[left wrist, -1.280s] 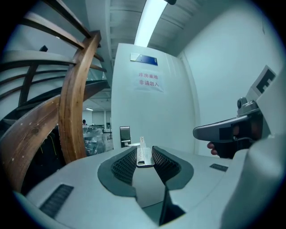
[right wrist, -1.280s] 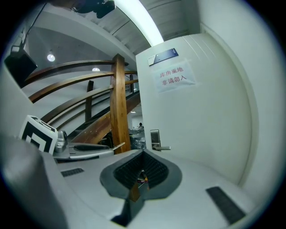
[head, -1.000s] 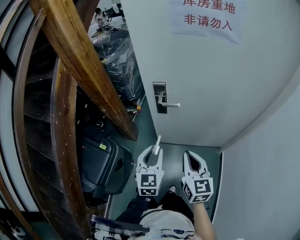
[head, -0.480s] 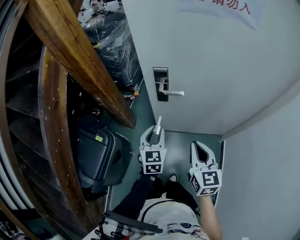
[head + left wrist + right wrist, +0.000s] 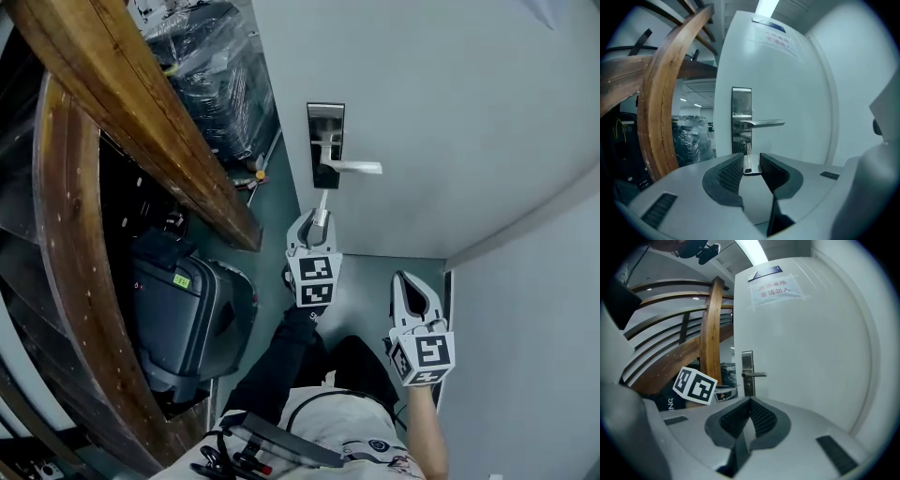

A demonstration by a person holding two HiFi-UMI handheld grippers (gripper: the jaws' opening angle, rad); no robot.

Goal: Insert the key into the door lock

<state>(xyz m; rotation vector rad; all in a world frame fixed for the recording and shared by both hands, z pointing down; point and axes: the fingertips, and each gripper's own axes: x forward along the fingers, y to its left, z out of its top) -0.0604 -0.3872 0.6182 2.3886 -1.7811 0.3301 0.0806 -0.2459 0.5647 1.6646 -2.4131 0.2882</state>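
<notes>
Two white grippers: the right gripper (image 5: 750, 403), jaws together and empty, hangs back; the left gripper (image 5: 751, 164) clamps a small silver key (image 5: 750, 161) near the dark keyhole (image 5: 742, 146) low in the steel lock plate (image 5: 741, 101); level the blade, push straight

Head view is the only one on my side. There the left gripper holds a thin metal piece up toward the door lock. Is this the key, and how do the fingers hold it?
Observer: Yes. The left gripper view shows the left gripper shut on the key, with its flat head pinched between the ribbed fingers.
Operator: Is the tip lined up with the keyhole?
Observer: Nearly. In that view the tip sits just to the right of the keyhole, below the handle, and appears not yet inserted.
Operator: And the right gripper?
Observer: The right gripper view shows the right gripper with its fingers together and nothing between them.
</notes>
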